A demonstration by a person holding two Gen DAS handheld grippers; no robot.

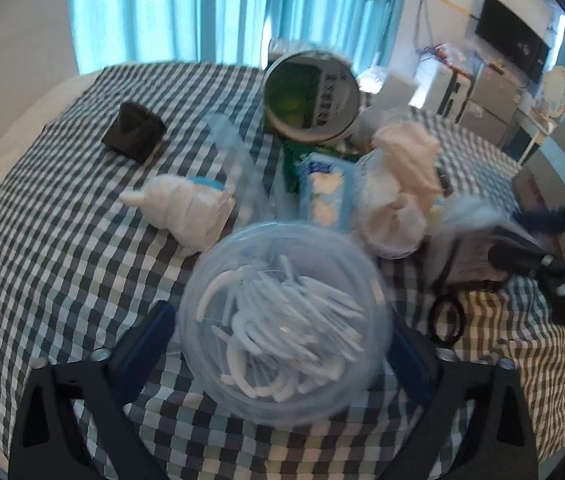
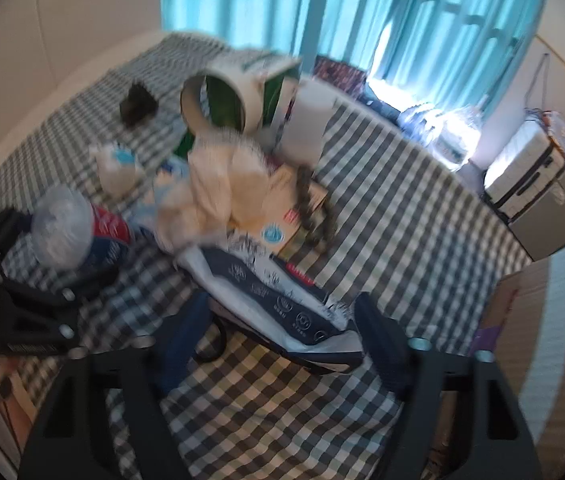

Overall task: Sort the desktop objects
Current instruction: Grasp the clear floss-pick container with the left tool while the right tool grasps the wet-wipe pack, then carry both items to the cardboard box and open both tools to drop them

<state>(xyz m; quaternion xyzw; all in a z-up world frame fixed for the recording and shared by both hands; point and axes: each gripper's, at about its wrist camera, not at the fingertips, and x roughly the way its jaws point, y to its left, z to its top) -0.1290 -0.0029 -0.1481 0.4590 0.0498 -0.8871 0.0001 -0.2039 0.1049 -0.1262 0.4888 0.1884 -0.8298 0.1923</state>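
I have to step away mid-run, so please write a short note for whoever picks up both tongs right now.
Left tongs: shut on the clear floss-pick jar, held over the checkered cloth.
Right tongs: open and empty, either side of the white-and-navy packet; whether they touch it is unclear.
Still piled mid-table: tipped green canister, cream cloth bundle, blue-white pack, white bottle; black box apart on the left.
Done: no sorted group visible. Left: place the jar, then sort the pile.
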